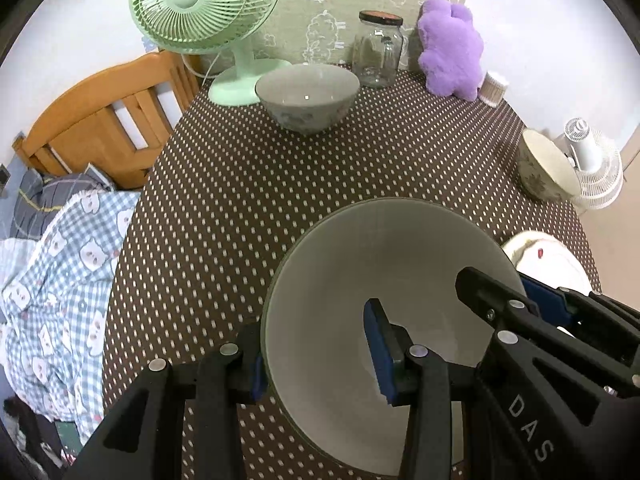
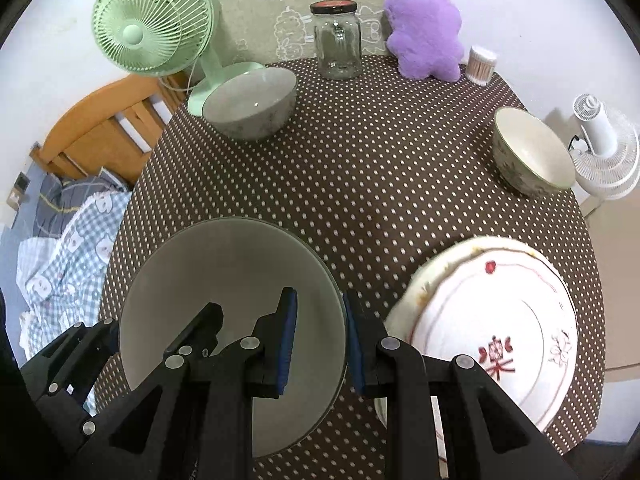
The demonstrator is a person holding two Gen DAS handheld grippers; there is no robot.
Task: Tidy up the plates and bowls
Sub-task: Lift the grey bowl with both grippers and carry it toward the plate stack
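In the left wrist view, the left claw (image 1: 320,364) grips the big grey bowl (image 1: 340,280) by its rim at about 8 o'clock: one blue pad sits outside the wall, the other inside. The right claw (image 1: 532,304) clamps the same bowl's rim at 3 o'clock. The bowl fills the lower middle of the view, above the dotted brown worktop (image 1: 240,200). A second grey bowl (image 1: 307,96) stands at 12 o'clock, just in front of the green fan (image 1: 200,12). A glass jar (image 1: 378,50) and a purple plush toy (image 1: 450,46) stand at 1 o'clock. A small flowered bowl (image 1: 546,166) sits at 3 o'clock near the worktop's edge, and part of a white plate (image 1: 548,256) shows beyond the big bowl's rim.

In the right wrist view, the right claw (image 2: 320,344) pinches the big grey bowl (image 2: 224,280) at its right rim, one pad inside and one outside. The left claw (image 2: 116,340) holds the opposite rim at 8 o'clock. The white plate (image 2: 500,320), with red markings, lies at 4 o'clock, just beside the bowl. The second grey bowl (image 2: 250,104) is at 11 o'clock, and the small flowered bowl (image 2: 530,152) at 2 o'clock.
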